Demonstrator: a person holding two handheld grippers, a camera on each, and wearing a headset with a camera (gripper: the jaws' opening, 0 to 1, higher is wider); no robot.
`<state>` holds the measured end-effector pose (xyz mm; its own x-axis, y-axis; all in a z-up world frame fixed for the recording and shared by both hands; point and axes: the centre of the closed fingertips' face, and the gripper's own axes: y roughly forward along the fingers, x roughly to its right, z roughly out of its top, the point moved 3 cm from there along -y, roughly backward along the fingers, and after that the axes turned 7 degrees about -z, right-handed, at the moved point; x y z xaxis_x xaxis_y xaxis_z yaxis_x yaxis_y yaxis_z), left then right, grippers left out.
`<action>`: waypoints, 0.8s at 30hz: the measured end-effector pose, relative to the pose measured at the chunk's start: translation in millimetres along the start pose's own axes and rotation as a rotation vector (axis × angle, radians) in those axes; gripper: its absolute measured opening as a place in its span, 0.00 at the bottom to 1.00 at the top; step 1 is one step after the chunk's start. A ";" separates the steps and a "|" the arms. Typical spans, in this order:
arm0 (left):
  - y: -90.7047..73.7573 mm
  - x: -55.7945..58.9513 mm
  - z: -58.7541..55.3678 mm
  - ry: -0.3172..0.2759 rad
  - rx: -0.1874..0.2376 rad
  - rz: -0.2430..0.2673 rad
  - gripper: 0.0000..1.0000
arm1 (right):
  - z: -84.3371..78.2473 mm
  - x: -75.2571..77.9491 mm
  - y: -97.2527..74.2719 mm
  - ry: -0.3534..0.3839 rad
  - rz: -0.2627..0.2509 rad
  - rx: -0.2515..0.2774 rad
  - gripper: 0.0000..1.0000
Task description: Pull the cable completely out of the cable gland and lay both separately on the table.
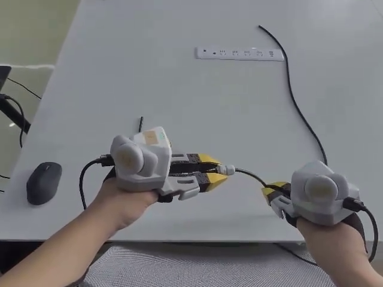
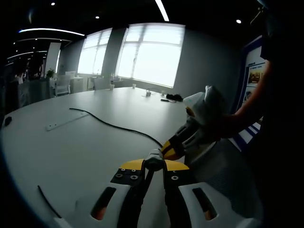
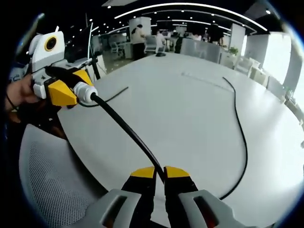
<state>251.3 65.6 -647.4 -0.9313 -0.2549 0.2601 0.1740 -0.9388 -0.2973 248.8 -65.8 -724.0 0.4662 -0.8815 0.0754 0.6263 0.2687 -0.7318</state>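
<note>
Black cable is spanning left claw, clamping the cable gland at 9 o'clock, and right claw, pinching it for pulling

The table is plain pale grey. At centre frame, the left gripper has a white body and yellow jaw tips with black parts. The right gripper, lower right, matches. The cable gland is light grey, the cable black. The power strip at the top is white. The mouse, lower left, is dark grey.
</note>
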 end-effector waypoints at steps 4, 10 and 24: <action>-1.5 -1.6 0.3 -0.002 0.005 0.009 0.15 | -0.1 -1.8 -2.1 -0.038 0.002 0.014 0.01; -0.9 -0.2 0.9 -0.012 0.008 0.003 0.15 | -0.6 -3.0 -5.0 -0.086 0.002 0.015 0.01; -3.1 -1.8 3.0 -0.022 0.013 0.001 0.15 | 27.9 -5.4 -25.9 -0.252 0.000 0.102 0.11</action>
<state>253.4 68.3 -644.2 -0.9238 -0.2612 0.2800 0.1797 -0.9414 -0.2853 247.6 -57.1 -686.5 0.5990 -0.7604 0.2510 0.6799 0.3174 -0.6610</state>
